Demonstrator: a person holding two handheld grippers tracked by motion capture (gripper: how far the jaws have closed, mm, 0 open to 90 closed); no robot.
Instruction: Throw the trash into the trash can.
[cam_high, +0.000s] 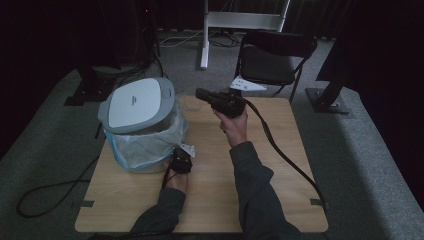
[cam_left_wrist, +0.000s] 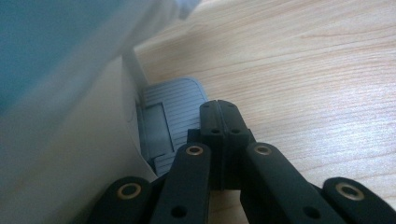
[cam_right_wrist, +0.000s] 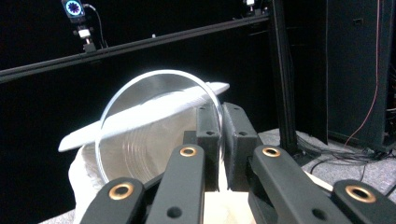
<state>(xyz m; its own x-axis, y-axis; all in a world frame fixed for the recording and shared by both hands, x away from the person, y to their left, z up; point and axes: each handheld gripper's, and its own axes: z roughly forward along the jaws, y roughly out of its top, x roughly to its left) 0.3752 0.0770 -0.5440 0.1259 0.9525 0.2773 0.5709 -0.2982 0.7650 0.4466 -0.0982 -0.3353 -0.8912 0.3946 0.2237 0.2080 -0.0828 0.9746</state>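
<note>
Left gripper (cam_high: 181, 161) sits at the bin (cam_high: 142, 125) pedal (cam_left_wrist: 170, 119), fingers together. Right gripper (cam_high: 220, 102) pinches a thin, slippery disc (cam_right_wrist: 154, 126) by its rim.

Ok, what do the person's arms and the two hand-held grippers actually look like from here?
Both arms wear dark grey long sleeves. The left hand-held gripper and right hand-held gripper are black, each trailing a black cable. In the gripper views the linkage arms are matte black bars with brass-coloured pivot rings, ending in flat rectangular black jaws. I can't make out any markings on them.
</note>
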